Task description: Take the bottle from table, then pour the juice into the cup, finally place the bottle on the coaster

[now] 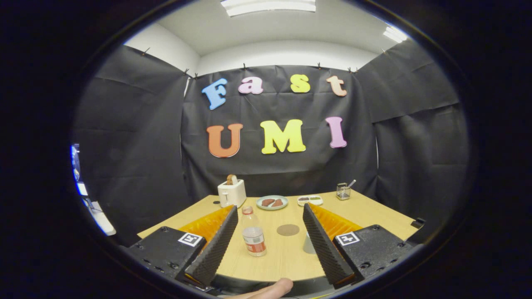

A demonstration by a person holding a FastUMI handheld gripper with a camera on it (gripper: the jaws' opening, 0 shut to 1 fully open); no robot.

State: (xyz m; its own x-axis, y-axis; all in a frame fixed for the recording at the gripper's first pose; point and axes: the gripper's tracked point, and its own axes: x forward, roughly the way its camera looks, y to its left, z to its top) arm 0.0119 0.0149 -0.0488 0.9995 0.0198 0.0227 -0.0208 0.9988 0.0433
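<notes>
Bottle (253, 236): one, clear plastic with a label band, standing upright on the bench (374, 211) between the fingers of the hand-held gripper (270, 218), nearer the left one. Those fingers stand wide apart, touching nothing. One round brown coaster (288, 229) lies just beyond the bottle, and one pale cup (309, 244) stands partly hidden behind the right finger. Farther back are one white toaster (232, 193) with bread in its slot, one round plate (272, 202) carrying dark food pieces, one small oval dish (310, 200) with food, and one wire holder (343, 191) with a utensil. A fingertip (272, 289) shows below the fingers. Black cloth walls the booth under a white ceiling.
</notes>
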